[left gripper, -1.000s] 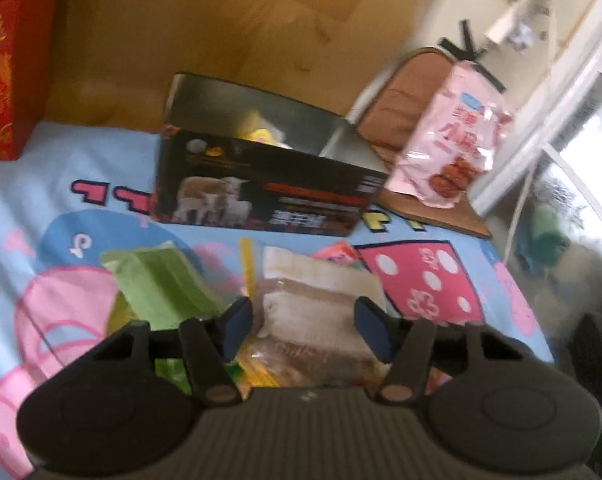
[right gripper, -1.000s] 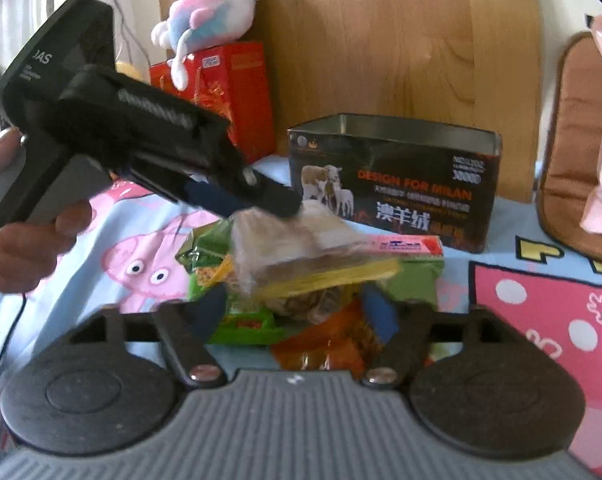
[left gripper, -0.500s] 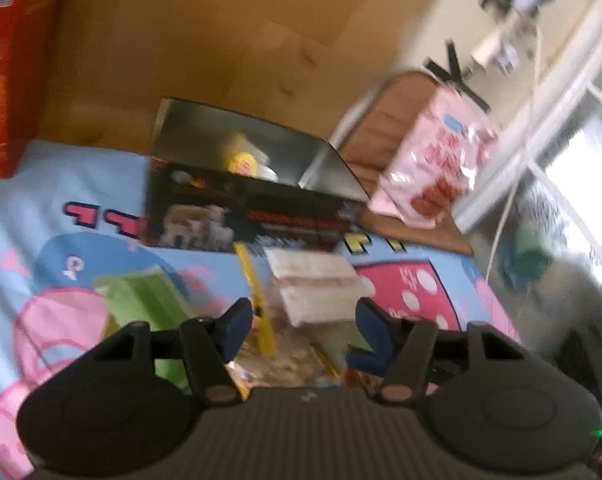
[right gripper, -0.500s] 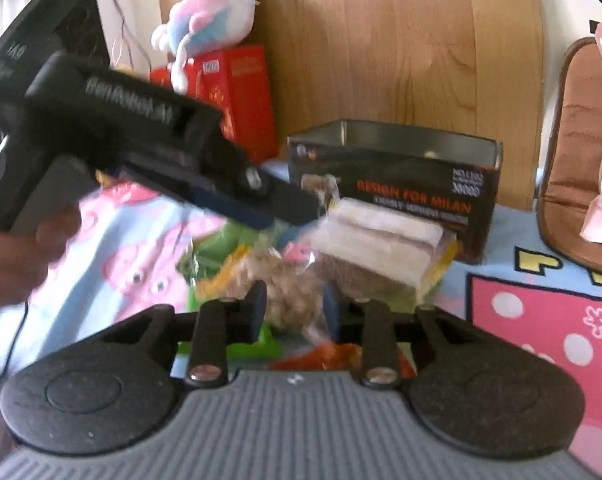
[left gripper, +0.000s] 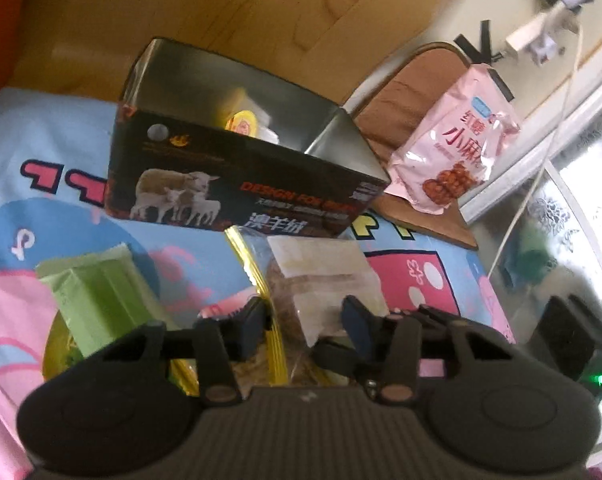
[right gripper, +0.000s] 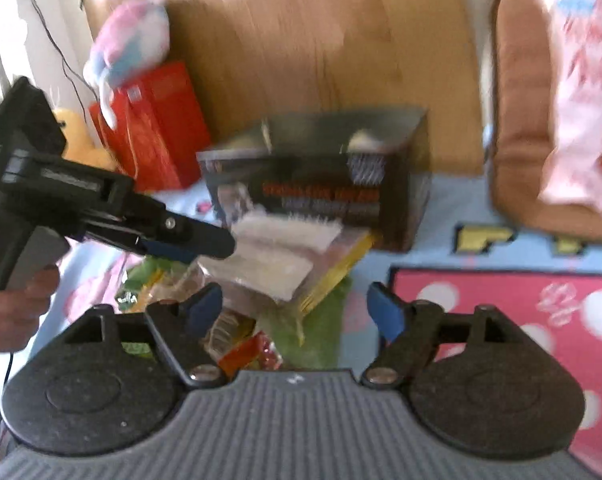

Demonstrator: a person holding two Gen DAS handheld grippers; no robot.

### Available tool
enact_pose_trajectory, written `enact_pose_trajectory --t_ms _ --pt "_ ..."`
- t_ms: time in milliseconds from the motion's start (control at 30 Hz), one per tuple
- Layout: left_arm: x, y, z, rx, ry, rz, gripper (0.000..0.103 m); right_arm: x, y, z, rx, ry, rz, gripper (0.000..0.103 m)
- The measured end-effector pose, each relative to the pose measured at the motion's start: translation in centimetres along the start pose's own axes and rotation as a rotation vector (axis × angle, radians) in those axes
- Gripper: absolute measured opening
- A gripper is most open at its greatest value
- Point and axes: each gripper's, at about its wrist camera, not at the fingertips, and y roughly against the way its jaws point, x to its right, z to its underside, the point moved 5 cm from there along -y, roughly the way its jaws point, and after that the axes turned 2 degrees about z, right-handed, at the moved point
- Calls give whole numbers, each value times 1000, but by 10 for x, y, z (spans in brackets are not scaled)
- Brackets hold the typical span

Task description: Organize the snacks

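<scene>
The left gripper (left gripper: 305,322) has just been closing its fingers on the clear snack bag (left gripper: 321,280), lifted near the box (left gripper: 237,176). It should carry the bag over the box's rim before letting go (the bag sags). The right gripper (right gripper: 297,312), its fingers just spread and empty, should stay clear.

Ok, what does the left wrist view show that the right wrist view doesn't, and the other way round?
Left wrist only: a yellow-labelled item inside the open black box, and a white plug on the wall. Right wrist only: the left gripper from the side, in a hand, its jaws just closing with the snack pack between them, plus a plush toy and red box. Both: the black box, the snack pack, the pink bag.
</scene>
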Motion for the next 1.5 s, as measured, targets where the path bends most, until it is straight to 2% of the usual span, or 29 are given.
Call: enact_pose_trajectory --t_ms 33,100,200,400,567,633,700,767,867,1033,1200,1300,1400,1500 --pt "1 3 1 2 -9 2 42 -5 -6 4 -22 -2 -14 57" --pt "4 13 2 18 -9 21 42 -17 -2 6 19 57 20 53" --pt "13 34 -3 74 -25 36 42 -32 13 5 73 115 19 48" --pt "16 51 -26 137 -37 31 44 -48 28 -16 180 177 26 47" --pt "10 49 -62 203 -20 9 46 -43 14 -44 210 171 30 47" --pt "5 40 -75 220 -10 -21 51 -38 4 -57 220 157 30 48" --pt "-5 30 -85 224 16 -61 56 -32 -11 -70 217 142 39 50" --pt "-12 27 -87 217 41 -69 56 -28 -21 -77 206 132 64 53" --pt "-17 40 -77 247 40 -37 60 -17 -20 -78 216 107 119 55" --pt "-26 52 -48 231 65 6 60 11 9 -60 240 9 111 56" --pt "-31 27 -22 142 98 -4 60 32 -3 -33 124 -61 116 55" --pt "-30 7 -7 74 97 -45 58 36 -21 -21 49 -130 61 55" --pt "-18 6 5 70 33 -90 58 27 -33 -13 -1 -154 0 54" --pt "-13 12 18 65 30 -91 59 12 -24 -11 -6 -102 14 54"
